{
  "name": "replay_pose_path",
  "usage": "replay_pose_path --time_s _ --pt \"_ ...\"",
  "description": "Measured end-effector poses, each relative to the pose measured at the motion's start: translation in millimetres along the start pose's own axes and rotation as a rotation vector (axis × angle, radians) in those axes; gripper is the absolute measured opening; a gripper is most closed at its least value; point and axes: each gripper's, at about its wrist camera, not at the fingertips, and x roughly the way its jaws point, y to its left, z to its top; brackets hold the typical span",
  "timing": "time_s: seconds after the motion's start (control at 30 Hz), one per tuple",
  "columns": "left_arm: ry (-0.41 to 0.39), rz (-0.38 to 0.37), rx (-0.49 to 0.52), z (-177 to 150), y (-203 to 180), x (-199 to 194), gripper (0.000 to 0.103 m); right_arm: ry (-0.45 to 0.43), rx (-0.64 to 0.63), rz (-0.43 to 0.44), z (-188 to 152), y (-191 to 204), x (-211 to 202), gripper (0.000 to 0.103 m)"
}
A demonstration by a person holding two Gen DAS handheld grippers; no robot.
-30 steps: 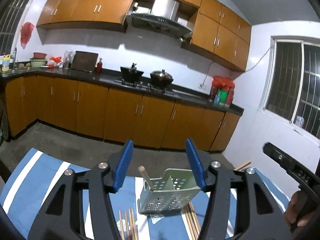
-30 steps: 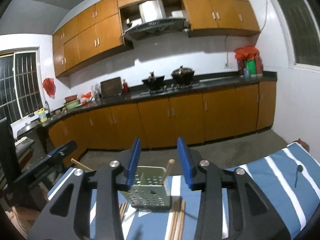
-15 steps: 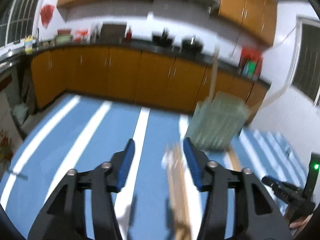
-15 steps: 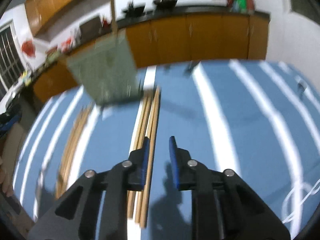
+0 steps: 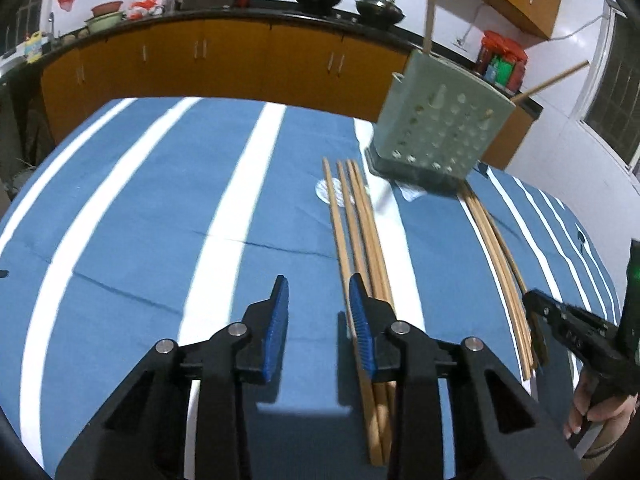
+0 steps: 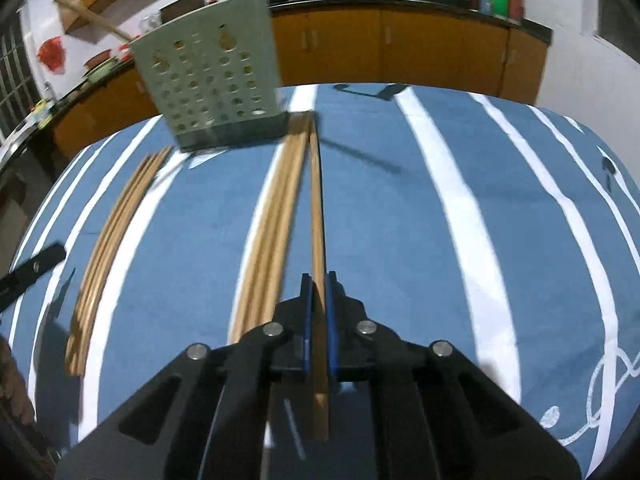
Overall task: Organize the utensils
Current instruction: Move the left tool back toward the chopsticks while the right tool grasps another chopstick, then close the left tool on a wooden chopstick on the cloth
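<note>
R gripper [image 6: 316, 292] clamps chopstick [image 6: 318, 216] — L gripper [image 5: 316, 300] closing, seemingly empty.

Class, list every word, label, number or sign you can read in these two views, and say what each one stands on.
No text is readable in either view.
Labels on the red and green packets on the counter: too small and blurred.
Label on the yellow bottle: too small.
White print on the tablecloth: blurred, no letters readable.
</note>
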Motion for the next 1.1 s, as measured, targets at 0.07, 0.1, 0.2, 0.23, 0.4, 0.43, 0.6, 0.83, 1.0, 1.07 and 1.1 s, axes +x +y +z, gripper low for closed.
replay_pose_path --time_s 0.07,0.1,0.2,0.23,0.4,0.43,0.6,0.83,1.0,1.07,1.1 --pt "0.014 -0.012 0.014 -3 -3 2 0.027 -0.003 0.029 -0.017 1 -8 1 0.008" --pt "0.021 -0.017 0.019 -4 -5 3 0.025 -0.003 0.038 -0.02 2 -11 0 0.008" --pt "0.044 -0.015 0.039 -6 -10 9 0.021 -0.005 0.041 -0.025 1 -15 1 0.008" --pt "0.053 -0.018 0.043 -7 -12 11 0.021 -0.005 0.041 -0.024 1 -16 1 0.008" --pt "0.074 -0.011 0.082 -12 -19 15 0.018 -0.005 0.04 -0.024 1 -15 1 0.008" --pt "0.073 -0.004 0.091 -12 -21 15 0.018 -0.006 0.041 -0.023 1 -16 0 0.008" --pt "0.08 0.022 0.091 -13 -21 18 0.013 -0.006 0.033 -0.026 0 -14 0 0.01" --pt "0.07 0.052 0.114 -13 -25 20 0.008 -0.012 0.01 -0.025 -2 -8 -1 0.01" --pt "0.068 0.083 0.106 -3 -15 25 0.008 -0.014 0.003 -0.023 0 -8 1 0.008" --pt "0.064 0.108 0.089 3 -5 27 0.008 -0.019 0.013 -0.035 4 -12 3 0.008" --pt "0.063 0.117 0.08 5 -1 28 0.008 -0.021 0.017 -0.04 4 -14 4 0.008"
